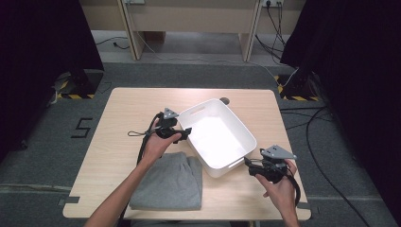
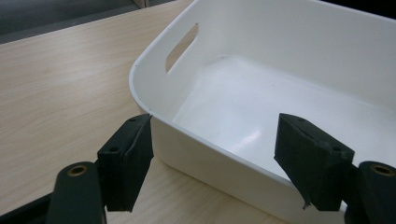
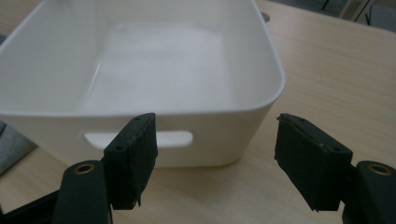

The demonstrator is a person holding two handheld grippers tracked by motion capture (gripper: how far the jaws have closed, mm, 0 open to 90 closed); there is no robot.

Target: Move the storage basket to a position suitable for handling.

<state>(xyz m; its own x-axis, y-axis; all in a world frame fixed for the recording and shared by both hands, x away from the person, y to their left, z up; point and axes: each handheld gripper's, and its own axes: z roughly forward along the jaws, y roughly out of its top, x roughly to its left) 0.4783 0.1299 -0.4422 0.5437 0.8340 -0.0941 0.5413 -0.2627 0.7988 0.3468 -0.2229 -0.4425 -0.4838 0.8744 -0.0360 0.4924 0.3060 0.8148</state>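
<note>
Grey carpeted room w/ dark curtains at both sides, cables on the floor; a pale wooden rectangular worktop (image 1: 142, 101) sits in the middle.

High view: a white plastic rectangular bin (image 1: 218, 137) w/ slot handles stands skewed at the worktop's centre, empty. A folded grey fabric garment (image 1: 170, 182) lies at the near edge, just left of the bin's near corner. Left tool (image 1: 184, 134) is at the bin's left long wall, near its far corner; a hand wraps its body. Right tool (image 1: 248, 162) is just beside the bin's near-right corner, held above the worktop, w/ the grey three-cornered plate on top.

Left gripper view: left tool (image 2: 212, 156), jaws spread wide. They straddle the bin (image 2: 299, 60) wall: one jaw outside over the wood, the other over the white interior. Pads aren't pressing the wall, so released. Slot handle shows in the end wall beyond.

Right gripper view: right tool (image 3: 215, 158), jaws apart, nothing between them, released. The bin (image 3: 154, 70) end wall w/ its slot handle is straight ahead, close but apart. A grey garment (image 3: 11, 144) edge shows at the left.
</note>
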